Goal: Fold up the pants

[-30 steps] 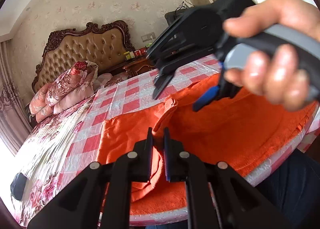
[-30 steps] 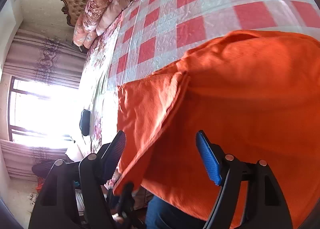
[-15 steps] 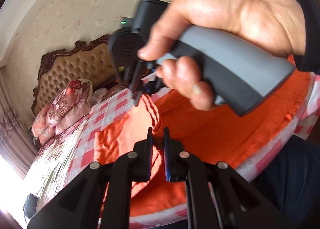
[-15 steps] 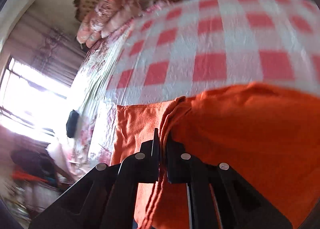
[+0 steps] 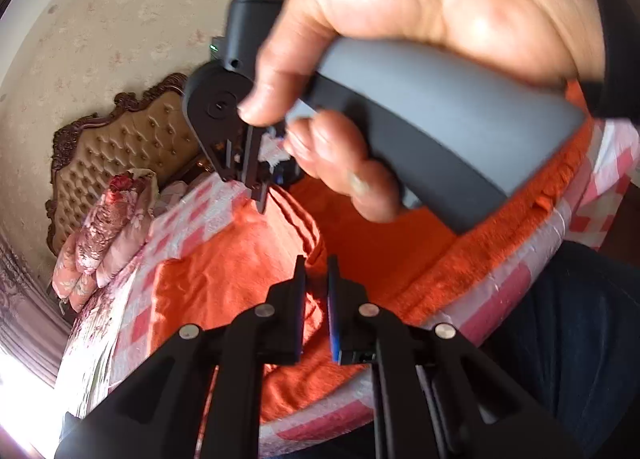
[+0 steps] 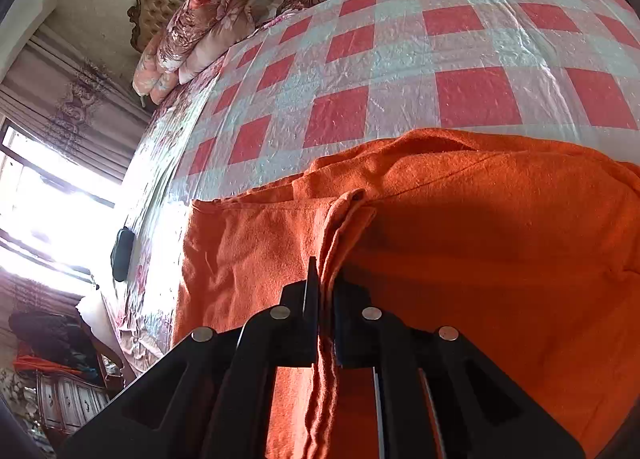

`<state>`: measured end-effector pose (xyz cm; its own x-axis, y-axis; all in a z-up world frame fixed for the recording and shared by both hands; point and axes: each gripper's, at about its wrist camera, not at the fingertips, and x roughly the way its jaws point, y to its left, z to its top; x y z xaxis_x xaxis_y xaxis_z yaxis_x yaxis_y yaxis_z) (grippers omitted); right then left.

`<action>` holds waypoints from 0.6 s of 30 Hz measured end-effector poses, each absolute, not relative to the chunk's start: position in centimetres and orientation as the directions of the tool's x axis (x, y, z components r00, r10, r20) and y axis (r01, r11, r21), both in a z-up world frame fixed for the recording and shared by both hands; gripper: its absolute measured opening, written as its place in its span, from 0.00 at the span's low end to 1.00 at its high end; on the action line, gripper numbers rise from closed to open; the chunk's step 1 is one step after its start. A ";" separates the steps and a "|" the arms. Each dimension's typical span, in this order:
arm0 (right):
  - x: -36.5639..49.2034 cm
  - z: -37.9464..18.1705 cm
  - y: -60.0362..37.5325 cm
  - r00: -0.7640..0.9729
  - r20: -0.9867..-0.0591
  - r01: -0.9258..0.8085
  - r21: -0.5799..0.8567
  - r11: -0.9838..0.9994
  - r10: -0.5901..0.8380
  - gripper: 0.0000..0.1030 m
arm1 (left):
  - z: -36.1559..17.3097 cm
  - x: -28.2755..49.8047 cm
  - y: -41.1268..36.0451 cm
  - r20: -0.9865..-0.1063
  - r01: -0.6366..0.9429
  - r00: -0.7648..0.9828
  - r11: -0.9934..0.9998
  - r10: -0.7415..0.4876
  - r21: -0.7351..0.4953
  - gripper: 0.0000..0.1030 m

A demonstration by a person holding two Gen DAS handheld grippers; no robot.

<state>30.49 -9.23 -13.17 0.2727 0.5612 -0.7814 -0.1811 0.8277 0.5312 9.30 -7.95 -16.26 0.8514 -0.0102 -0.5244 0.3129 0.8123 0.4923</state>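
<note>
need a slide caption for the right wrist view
Right claw shut on a fold of the orange pants over the red-checked cover.

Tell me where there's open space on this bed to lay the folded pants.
The checkered sheet lies bare between the orange pants and the floral pillows at the headboard. The near edge is crowded: both the left gripper and right gripper pinch the pants there.

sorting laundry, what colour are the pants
Orange pants, clearest in the right wrist view.

A red-checked cover [image 6: 400, 59] is spread on the bed; floral bedding [image 6: 192, 19] is piled against the tufted headboard [image 5: 120, 147].
</note>
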 end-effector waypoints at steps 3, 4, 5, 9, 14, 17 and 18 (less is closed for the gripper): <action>30.2 -13.2 -9.2 0.279 -0.788 -0.178 0.520 0.836 0.549 0.08 | -16.3 9.1 -7.9 -0.522 0.321 0.853 0.804 -0.016 0.500 0.09; 29.9 -12.9 -9.3 0.291 -0.785 -0.183 0.516 0.837 0.547 0.08 | -16.1 9.1 -7.7 -0.520 0.321 0.854 0.807 -0.021 0.495 0.09; 29.8 -12.7 -9.4 0.301 -0.781 -0.183 0.516 0.837 0.547 0.08 | -15.9 9.3 -7.5 -0.519 0.322 0.855 0.809 -0.026 0.491 0.09; 29.5 -12.1 -9.6 0.320 -0.785 -0.191 0.495 0.848 0.530 0.08 | -16.2 9.4 -7.4 -0.519 0.330 0.854 0.804 -0.031 0.495 0.09; 29.2 -12.6 -9.8 0.331 -0.800 -0.182 0.466 0.866 0.500 0.08 | -16.5 9.6 -7.2 -0.530 0.342 0.847 0.806 -0.043 0.482 0.09; 29.0 -12.5 -9.5 0.341 -0.806 -0.202 0.440 0.875 0.484 0.08 | -16.7 10.0 -6.9 -0.553 0.362 0.831 0.812 -0.059 0.457 0.15; 29.0 -12.7 -9.3 0.331 -0.815 -0.209 0.427 0.880 0.475 0.08 | -16.8 10.1 -6.8 -0.560 0.369 0.826 0.814 -0.065 0.449 0.15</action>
